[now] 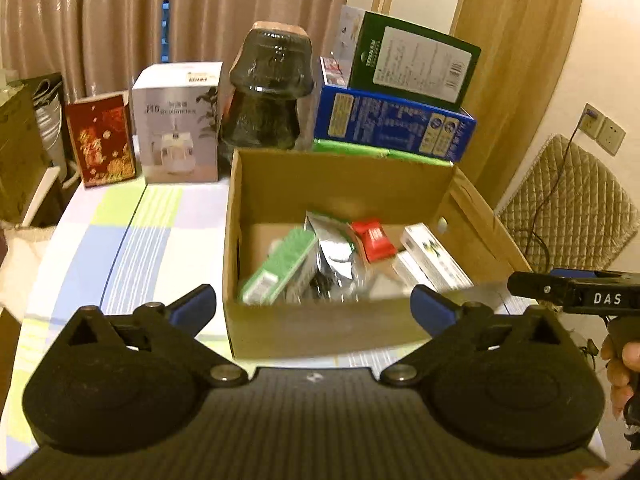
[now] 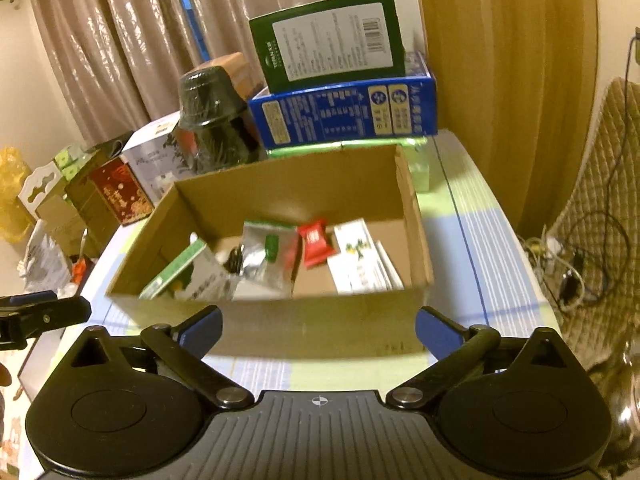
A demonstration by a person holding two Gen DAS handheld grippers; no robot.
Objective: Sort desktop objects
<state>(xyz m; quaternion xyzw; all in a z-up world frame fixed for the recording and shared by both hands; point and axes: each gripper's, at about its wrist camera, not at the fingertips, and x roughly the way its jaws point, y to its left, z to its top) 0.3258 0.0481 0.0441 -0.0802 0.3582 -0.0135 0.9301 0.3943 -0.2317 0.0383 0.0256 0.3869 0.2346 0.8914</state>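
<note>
Both grippers — left gripper [image 1: 314, 306] and right gripper [image 2: 318, 326] — stood wide apart, empty, before the cardboard box [image 1: 320, 330] (near the table's [image 1: 132, 240] right edge). The green packet [image 1: 280, 266] leaned inside at the box's left wall, long axis slanting up toward the back. A careless reach risked catching the near rim and shoving the box.

Both wrist views angled down, close behind the cardboard box [image 1: 328, 184] [image 2: 288, 184], left and right, sharing its contents

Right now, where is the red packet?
In both wrist views the red packet lies inside the cardboard box, near its back wall, between the silver foil pouch and the white carton.
</note>
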